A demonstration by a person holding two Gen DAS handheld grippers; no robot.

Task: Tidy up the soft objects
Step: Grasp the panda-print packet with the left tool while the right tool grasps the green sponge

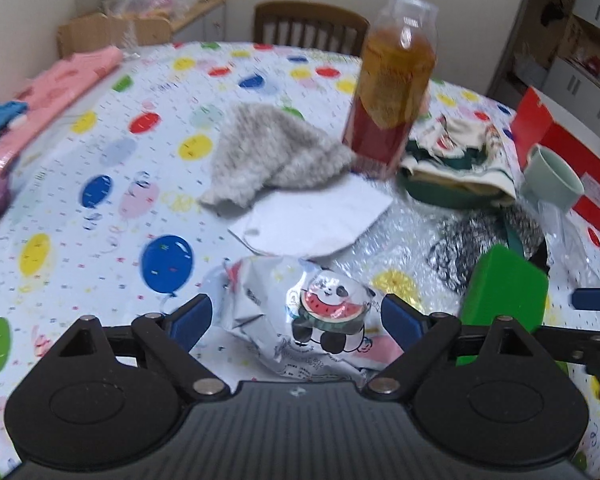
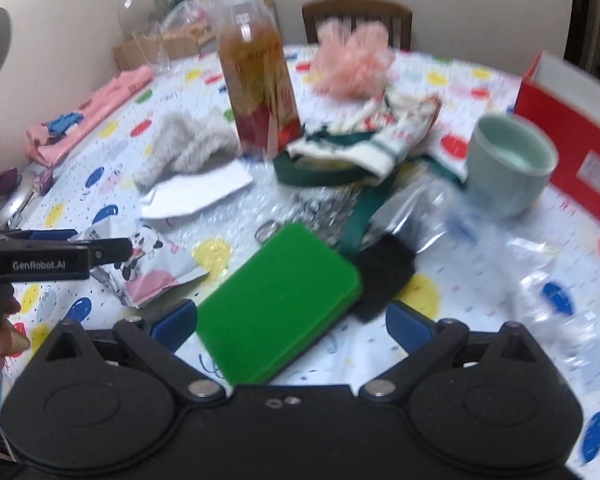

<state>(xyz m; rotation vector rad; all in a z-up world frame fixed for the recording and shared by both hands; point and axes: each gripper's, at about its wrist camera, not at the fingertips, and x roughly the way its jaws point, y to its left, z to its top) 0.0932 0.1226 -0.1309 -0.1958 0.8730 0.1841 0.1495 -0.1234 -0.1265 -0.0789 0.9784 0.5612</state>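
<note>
Between the spread blue pads of the left gripper (image 1: 296, 320), at 6 o'clock in its view, lies a crumpled panda-print pouch (image 1: 300, 312) on the balloon-patterned counter (image 1: 100, 152); the jaws stand wide and touch nothing. At 4 o'clock sits a green block (image 1: 504, 292). Past the pouch, near the middle, a white sheet (image 1: 316, 216) lies flat with a grey fluffy cloth (image 1: 272, 152) overlapping its far edge. At 1 o'clock a tall bottle (image 1: 392, 96) of amber liquid stands upright, just beside the cloth. At 2 o'clock a green-trimmed cream fabric (image 1: 456, 160) is heaped, with a pale green cup (image 1: 552, 180) and a red box (image 1: 560, 148) at 3 o'clock. A folded pink garment (image 1: 56, 92) rests at 10 o'clock, well apart.

In the right wrist view, the right gripper (image 2: 292, 324) is also wide, and the green block (image 2: 276, 300) lies between its pads at 6 o'clock, not pinched. The left gripper (image 2: 100, 248) hangs over the pouch (image 2: 148, 264) at 9 o'clock. Further off at 12 o'clock a pink puff (image 2: 352, 60), probably a mesh bath sponge though blur hides detail, sits beyond the cream fabric (image 2: 364, 140).
</note>
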